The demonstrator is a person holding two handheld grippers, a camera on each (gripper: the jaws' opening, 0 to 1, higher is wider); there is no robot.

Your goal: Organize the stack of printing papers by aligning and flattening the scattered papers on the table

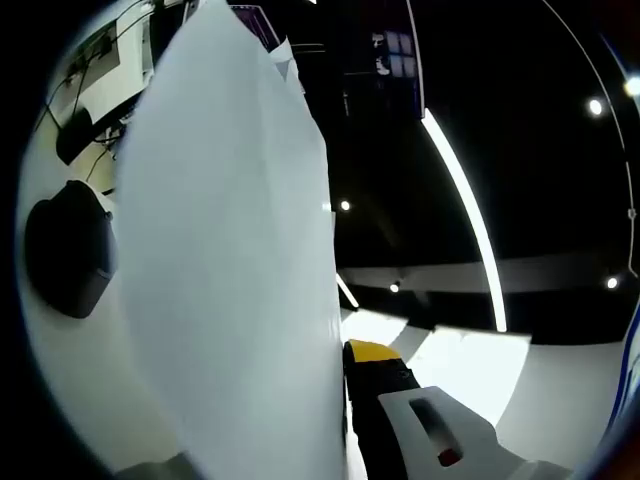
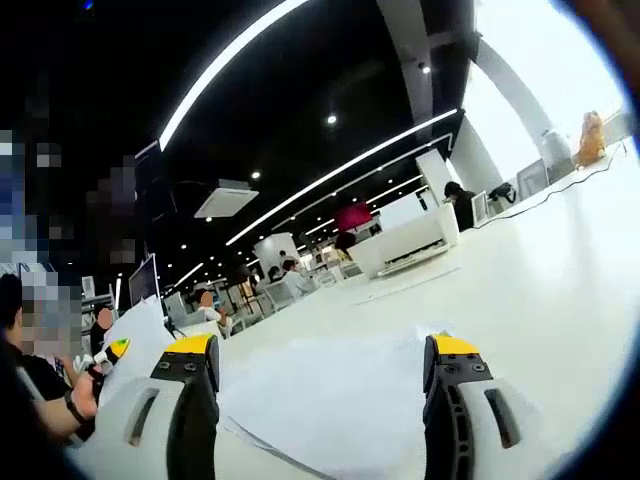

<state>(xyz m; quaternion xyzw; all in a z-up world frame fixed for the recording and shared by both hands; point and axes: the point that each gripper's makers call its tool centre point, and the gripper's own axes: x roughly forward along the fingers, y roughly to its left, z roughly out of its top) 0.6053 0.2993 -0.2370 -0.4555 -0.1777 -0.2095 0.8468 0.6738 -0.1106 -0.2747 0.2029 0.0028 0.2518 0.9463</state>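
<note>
Left tool (image 1: pixel 340 420) is pinching the white paper sheets (image 1: pixel 230 270) upright; right tool (image 2: pixel 320 375) is hovering open above the tabletop (image 2: pixel 560 280) pile. I'd tap the edges square first.

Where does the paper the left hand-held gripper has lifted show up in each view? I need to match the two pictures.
Left gripper view: the lifted paper stands tall across the centre-left, rising from the bottom.
Right gripper view: the same paper is small at lower left, beside the left hand-held gripper.
Shared landmark: the white table.
</note>
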